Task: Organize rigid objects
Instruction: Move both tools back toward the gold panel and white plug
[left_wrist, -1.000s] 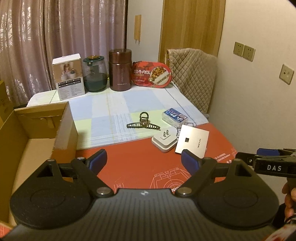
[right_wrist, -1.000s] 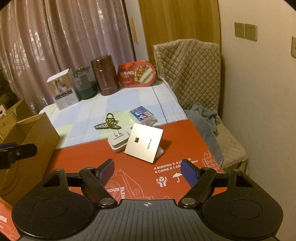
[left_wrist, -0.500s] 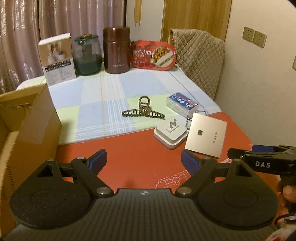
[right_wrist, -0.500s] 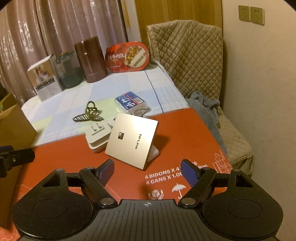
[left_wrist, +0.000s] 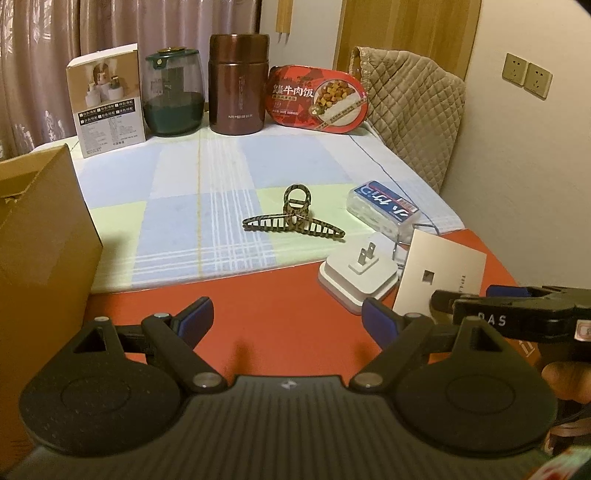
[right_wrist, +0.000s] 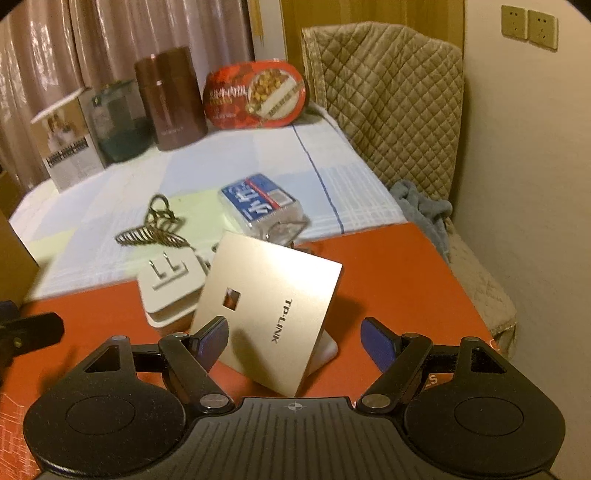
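right gripper (right_wrist: 295, 339) open, apparently around tp-link panel (right_wrist: 273, 314)

Your right gripper (right_wrist: 293, 341) now sits much closer to the TP-Link panel (right_wrist: 271, 312), its spread fingers reaching the panel's near edge. Your left gripper (left_wrist: 287, 319) has advanced too, nearing the white plug adapter (left_wrist: 358, 282), fingers apart.

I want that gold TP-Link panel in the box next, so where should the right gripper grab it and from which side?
Probably the raised upper right edge of the TP-Link panel, coming from the front right. The panel leans tilted on its white base, so that edge stands clear of the red surface. The open right gripper already faces it; the white plug adapter crowds its left side.
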